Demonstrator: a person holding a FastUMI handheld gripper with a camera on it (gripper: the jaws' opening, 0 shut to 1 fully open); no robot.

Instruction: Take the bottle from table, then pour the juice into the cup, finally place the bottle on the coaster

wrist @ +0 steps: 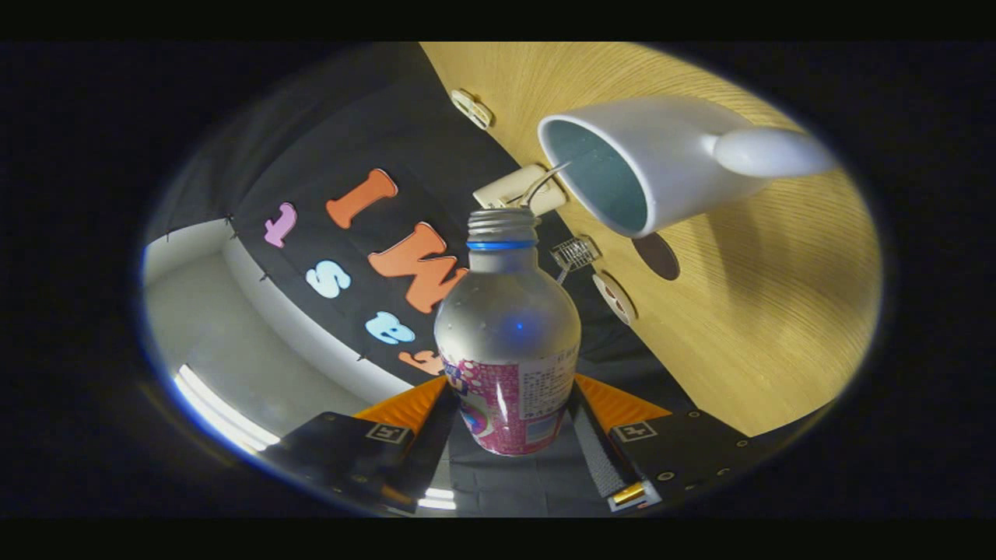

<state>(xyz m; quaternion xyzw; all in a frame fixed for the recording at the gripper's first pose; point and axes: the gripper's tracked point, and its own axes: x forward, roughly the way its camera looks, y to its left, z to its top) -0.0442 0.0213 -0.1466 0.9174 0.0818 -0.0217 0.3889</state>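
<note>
Bottles: one, uncapped [507,342].
Cups: one, white [650,159].
Coasters: one, dark and round [658,256].
Tongs: one pair [510,416], both fingers pressed on the bottle.
Surfaces: one, wooden [778,311].
Clips at the surface's edge: three [472,107] [513,189] [615,297].

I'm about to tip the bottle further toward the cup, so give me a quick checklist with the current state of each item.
1. Tongs clamped on the bottle with both fingers: ok.
2. Bottle cap off, neck open: ok.
3. Bottle mouth pointing at the cup opening: ok.
4. Mouth over the cup rim: not ok, a gap shows.
5. Juice left in the bottle: cannot tell.
6. Coaster bare on the table: ok.
</note>
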